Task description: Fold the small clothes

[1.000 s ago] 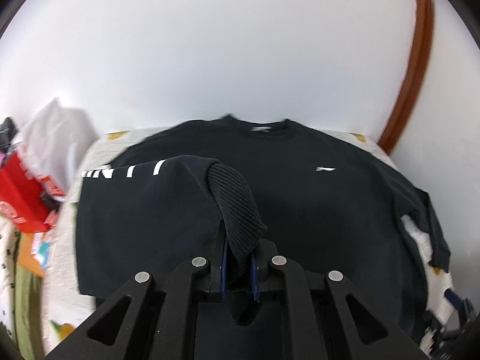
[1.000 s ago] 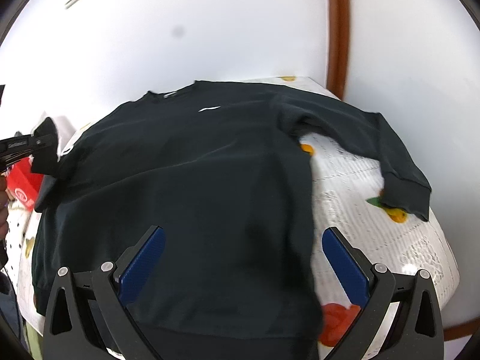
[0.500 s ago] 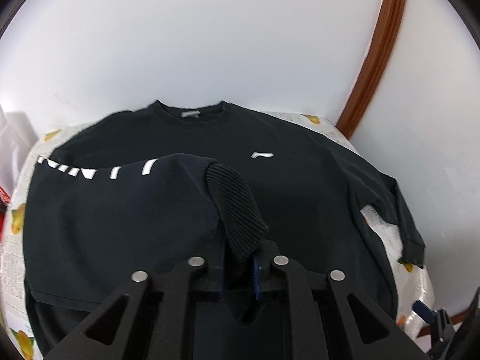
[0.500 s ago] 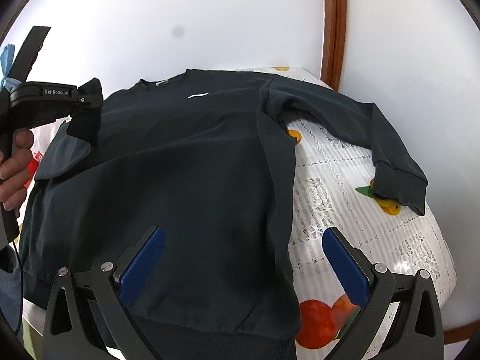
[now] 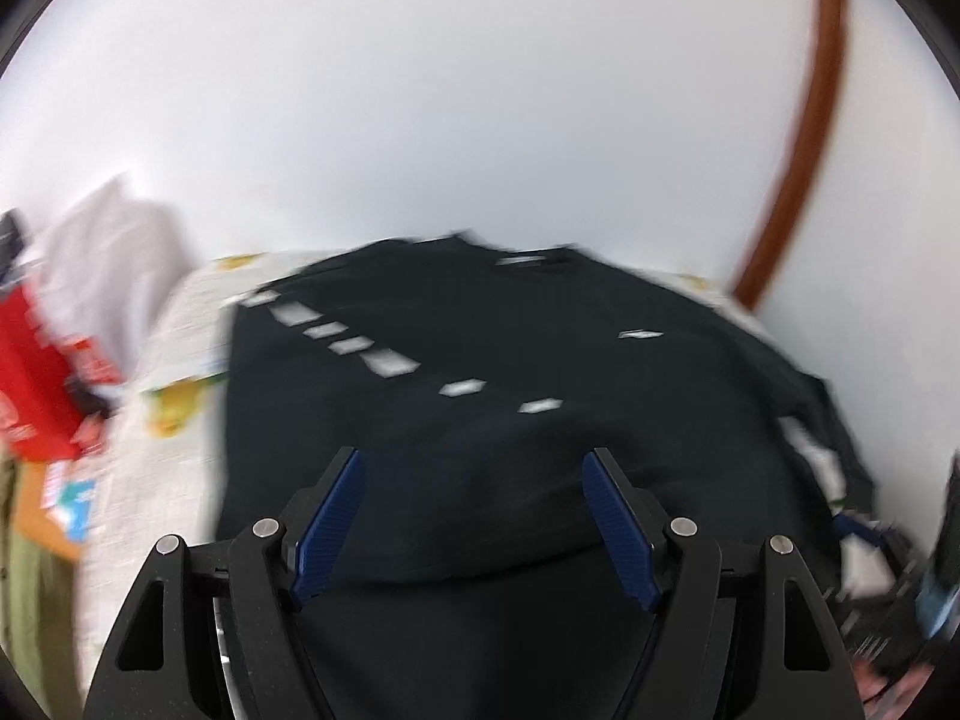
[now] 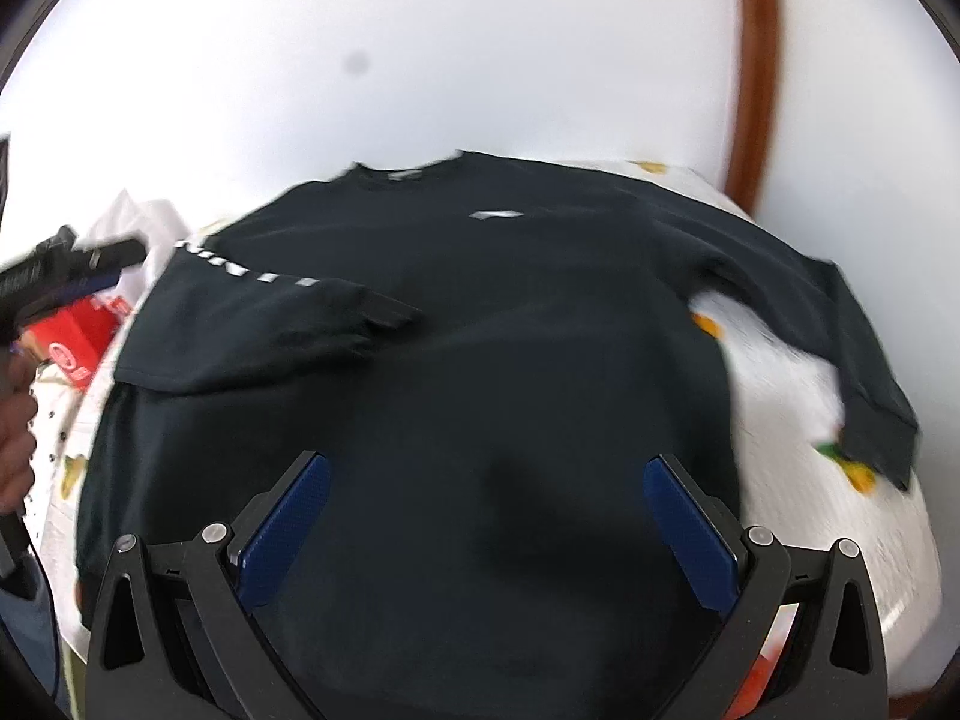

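Observation:
A black sweatshirt [image 6: 510,324] lies flat on a white patterned tablecloth [image 6: 798,420]. Its left sleeve [image 6: 282,324], with white lettering, is folded across the chest; it also shows in the left wrist view [image 5: 420,396]. The right sleeve [image 6: 840,324] stretches out to the right. My left gripper [image 5: 474,468] is open and empty above the folded sleeve; in the right wrist view it shows at the far left [image 6: 66,270]. My right gripper [image 6: 489,480] is open and empty above the sweatshirt's lower half.
A red package [image 5: 36,396] and white cloth [image 5: 114,252] lie left of the sweatshirt. A white wall and a brown door frame [image 6: 756,60] stand behind the table. The table's right edge [image 6: 912,570] is close to the outstretched sleeve.
My left gripper opened and let go of the sleeve cuff, which now lies across the chest. The left gripper drew back to the left. The right gripper stayed open.

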`<action>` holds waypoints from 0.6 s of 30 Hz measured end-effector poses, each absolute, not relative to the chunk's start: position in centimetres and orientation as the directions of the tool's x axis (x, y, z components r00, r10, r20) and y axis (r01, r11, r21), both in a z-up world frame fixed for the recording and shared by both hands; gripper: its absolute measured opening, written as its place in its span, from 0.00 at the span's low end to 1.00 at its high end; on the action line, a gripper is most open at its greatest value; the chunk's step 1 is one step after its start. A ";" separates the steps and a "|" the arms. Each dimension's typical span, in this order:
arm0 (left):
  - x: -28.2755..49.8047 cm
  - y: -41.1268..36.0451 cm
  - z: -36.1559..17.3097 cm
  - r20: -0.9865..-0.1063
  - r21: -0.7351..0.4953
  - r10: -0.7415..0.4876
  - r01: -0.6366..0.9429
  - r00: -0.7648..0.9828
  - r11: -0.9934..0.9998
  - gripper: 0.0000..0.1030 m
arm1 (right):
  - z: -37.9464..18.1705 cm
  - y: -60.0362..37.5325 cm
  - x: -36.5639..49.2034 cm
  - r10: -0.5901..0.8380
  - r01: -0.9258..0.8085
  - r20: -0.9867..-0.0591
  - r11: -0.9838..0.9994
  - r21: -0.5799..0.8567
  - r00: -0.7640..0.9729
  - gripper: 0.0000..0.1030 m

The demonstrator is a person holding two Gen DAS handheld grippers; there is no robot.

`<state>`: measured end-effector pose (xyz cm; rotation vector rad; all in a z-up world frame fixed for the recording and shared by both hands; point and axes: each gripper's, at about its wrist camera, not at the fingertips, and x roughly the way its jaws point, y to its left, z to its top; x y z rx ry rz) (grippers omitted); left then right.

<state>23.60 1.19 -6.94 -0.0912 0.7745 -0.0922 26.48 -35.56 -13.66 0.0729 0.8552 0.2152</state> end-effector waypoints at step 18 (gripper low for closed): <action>25.4 13.4 -15.8 -0.810 -0.033 0.036 -0.107 0.586 0.994 0.57 | -18.6 -28.2 39.5 0.227 -0.160 -0.848 0.972 0.170 0.479 0.68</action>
